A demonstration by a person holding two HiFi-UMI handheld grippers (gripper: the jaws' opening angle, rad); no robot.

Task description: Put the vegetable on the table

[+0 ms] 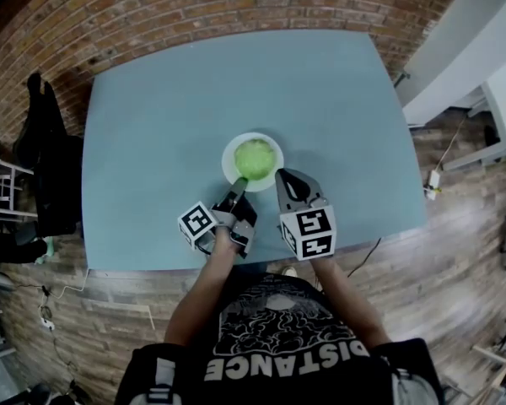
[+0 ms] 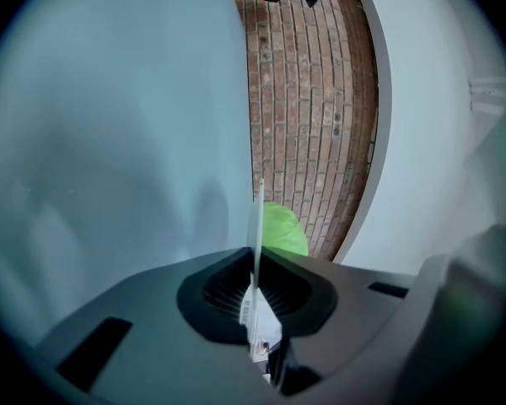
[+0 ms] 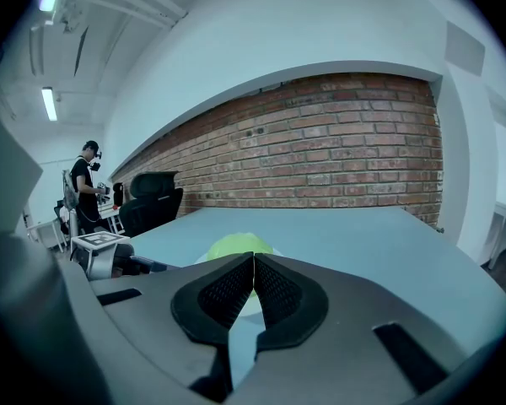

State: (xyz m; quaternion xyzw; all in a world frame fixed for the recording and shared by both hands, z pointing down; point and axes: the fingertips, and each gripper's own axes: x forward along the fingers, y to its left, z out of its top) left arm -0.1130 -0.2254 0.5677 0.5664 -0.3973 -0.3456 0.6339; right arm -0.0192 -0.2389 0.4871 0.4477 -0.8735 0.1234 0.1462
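One green vegetable (image 1: 255,159) lies on a white plate (image 1: 225,164) near the desk's (image 1: 152,116) front edge. The left tongs (image 1: 236,194) are clamped on the plate's near rim, and the right tongs (image 1: 284,178) are closed on nothing just beside it. The transfer looks unstarted. Next, the right tongs must open and grasp the vegetable, or the plate must be tipped.

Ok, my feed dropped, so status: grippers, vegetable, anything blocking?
Left gripper shut on plate rim. Right gripper shut, empty, beside plate. Vegetable on plate, not yet on table. Nothing seen blocking.
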